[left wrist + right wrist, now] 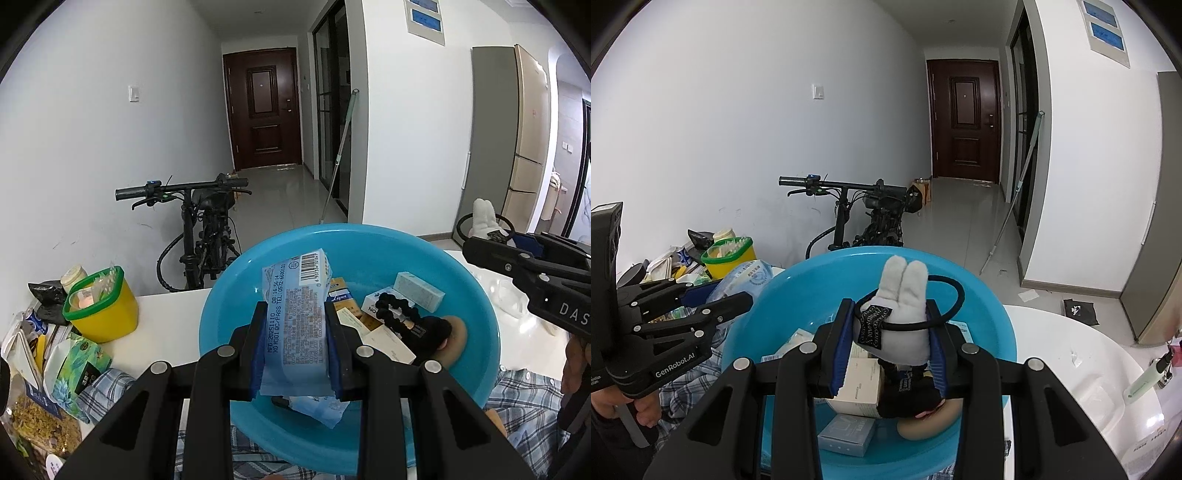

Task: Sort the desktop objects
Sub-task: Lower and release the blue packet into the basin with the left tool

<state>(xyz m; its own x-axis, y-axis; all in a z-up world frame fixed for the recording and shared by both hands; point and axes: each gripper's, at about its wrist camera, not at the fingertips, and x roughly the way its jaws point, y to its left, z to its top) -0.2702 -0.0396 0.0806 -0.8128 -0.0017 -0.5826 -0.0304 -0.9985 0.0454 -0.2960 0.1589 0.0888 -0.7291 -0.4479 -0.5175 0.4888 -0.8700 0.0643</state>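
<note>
Left fingers [258, 343] clamping blue packet [295, 317], above basin rim [221, 295]

blue wipes pack [295, 317] and plush hair tie [905, 317] above basin [461, 295].

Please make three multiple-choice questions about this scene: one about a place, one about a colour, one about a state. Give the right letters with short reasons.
1. Where is the yellow container?
A. inside the basin
B. on the table beside the basin
C. on the floor

2. What colour is the basin?
A. blue
B. red
C. white

3. What is the left gripper doing?
A. hanging open
B. gripping a blue packet
C. gripping a box

Answers:
1 B, it stands on the white table left of the basin.
2 A, its wall is bright blue.
3 B, the pads press the packet's sides.
</note>
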